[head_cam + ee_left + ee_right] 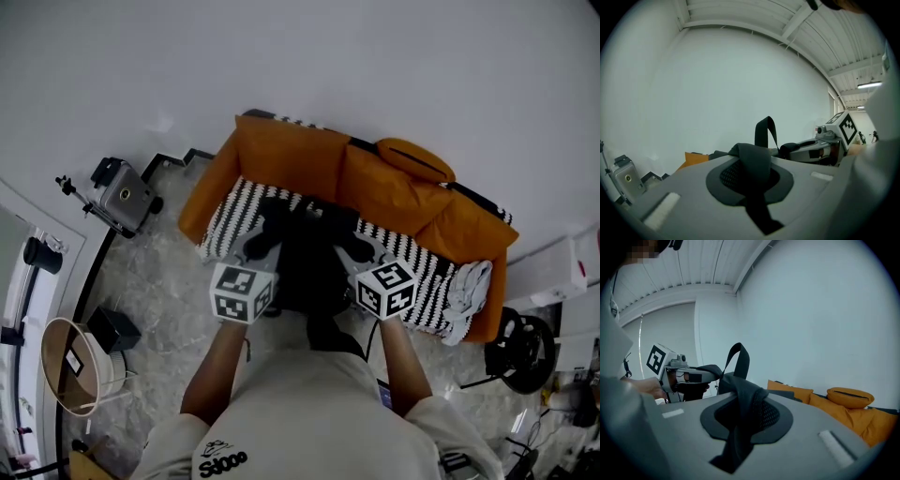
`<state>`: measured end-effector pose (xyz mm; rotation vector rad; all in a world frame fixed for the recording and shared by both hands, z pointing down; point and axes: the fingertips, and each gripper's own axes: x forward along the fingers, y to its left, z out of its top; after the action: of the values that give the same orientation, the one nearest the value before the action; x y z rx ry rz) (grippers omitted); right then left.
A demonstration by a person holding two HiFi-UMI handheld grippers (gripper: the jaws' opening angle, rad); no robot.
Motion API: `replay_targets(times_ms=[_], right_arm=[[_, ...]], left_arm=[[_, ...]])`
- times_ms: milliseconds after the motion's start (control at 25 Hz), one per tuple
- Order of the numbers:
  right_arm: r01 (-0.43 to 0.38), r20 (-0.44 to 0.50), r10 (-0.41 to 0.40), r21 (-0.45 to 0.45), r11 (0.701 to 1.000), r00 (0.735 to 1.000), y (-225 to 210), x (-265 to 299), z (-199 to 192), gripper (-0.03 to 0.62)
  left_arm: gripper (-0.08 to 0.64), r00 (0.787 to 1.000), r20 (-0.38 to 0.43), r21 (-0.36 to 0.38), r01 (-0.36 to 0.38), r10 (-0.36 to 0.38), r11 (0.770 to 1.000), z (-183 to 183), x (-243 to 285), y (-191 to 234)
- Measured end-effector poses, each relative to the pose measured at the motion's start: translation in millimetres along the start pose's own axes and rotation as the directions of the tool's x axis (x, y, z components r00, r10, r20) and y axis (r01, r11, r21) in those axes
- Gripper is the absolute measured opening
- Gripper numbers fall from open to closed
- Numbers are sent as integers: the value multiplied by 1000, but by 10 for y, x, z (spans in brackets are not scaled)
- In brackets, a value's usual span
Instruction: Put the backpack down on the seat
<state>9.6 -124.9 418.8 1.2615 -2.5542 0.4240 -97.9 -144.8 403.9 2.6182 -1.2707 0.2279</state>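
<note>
We stand on a grey marbled floor (159, 272) in a room with white walls (375, 56). Close in at 12 o'clock, the black backpack (305, 267) hangs over the front of the striped seat (234, 211). The left gripper (263, 232) pinches its mesh-padded strap (752, 161), and the right gripper (343, 231) pinches the second strap (745, 399). Beyond rises the orange sofa (281, 155) with 1 cushion (414, 159). A white cloth (466, 295) lies at 2 o'clock, apart from the backpack, and a tripod camera (122, 195) stands at 10 o'clock.
</note>
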Motion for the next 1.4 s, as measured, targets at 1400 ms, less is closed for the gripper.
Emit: replay_targets(times_ms=[1400], right_arm=[[-60,-227,90,139,989,970,-1960,1935,-414,52]], left_arm=[[23,960,-278,-102,-47,17,994,-717,2557,1290]])
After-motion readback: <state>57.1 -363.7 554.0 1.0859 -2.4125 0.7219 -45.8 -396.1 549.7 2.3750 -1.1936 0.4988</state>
